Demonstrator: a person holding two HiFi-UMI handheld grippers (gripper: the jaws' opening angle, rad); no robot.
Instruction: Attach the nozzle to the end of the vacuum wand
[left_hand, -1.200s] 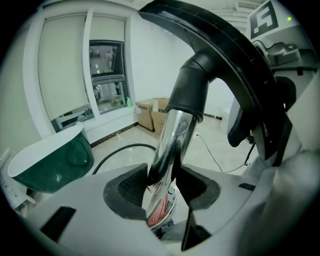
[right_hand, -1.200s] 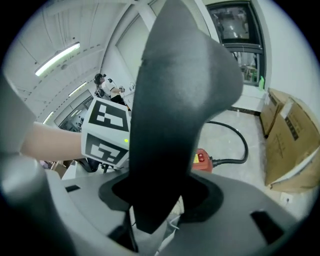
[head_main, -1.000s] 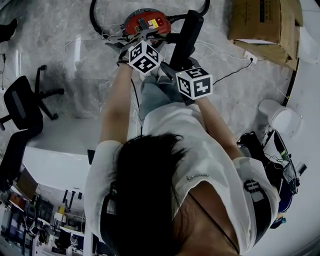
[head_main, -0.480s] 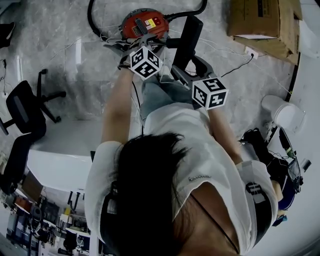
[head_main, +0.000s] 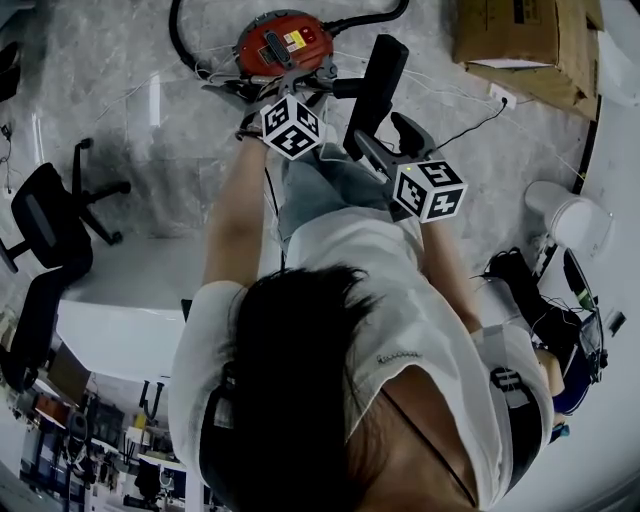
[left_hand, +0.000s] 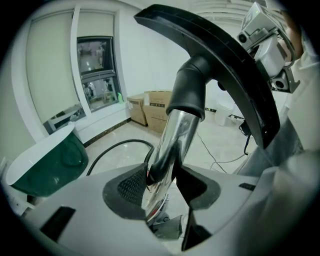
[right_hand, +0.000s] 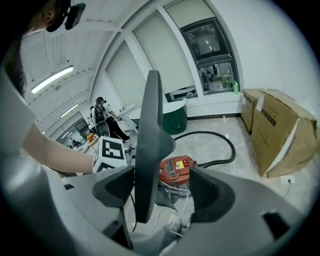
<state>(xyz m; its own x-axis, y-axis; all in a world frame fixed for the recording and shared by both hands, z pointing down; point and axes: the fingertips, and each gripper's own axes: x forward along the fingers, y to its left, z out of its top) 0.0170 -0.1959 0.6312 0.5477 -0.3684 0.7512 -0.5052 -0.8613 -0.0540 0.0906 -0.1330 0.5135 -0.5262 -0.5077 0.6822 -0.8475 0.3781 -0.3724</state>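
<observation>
My left gripper (left_hand: 160, 185) is shut on the chrome vacuum wand (left_hand: 172, 140), which runs up between its pads. The black floor nozzle (left_hand: 225, 65) sits with its neck (left_hand: 192, 90) over the wand's upper end. In the head view the nozzle (head_main: 378, 75) stands upright between both grippers, just ahead of my left gripper (head_main: 300, 85). My right gripper (head_main: 392, 138) hangs lower right of it. Its jaws have just been opening. In the right gripper view the nozzle (right_hand: 150, 150) stands between the wide jaws of my right gripper (right_hand: 165, 192), close to the left pad, unpressed.
The red vacuum body (head_main: 283, 42) lies on the floor ahead, its black hose (head_main: 185, 45) curling round. Cardboard boxes (head_main: 520, 50) stand at the upper right, a white bin (head_main: 570, 220) at the right, office chairs (head_main: 45, 215) at the left. Thin cables trail across the floor.
My right gripper has drawn back from the nozzle toward the lower right of the head view. The left gripper, still on the wand, has barely shifted.
</observation>
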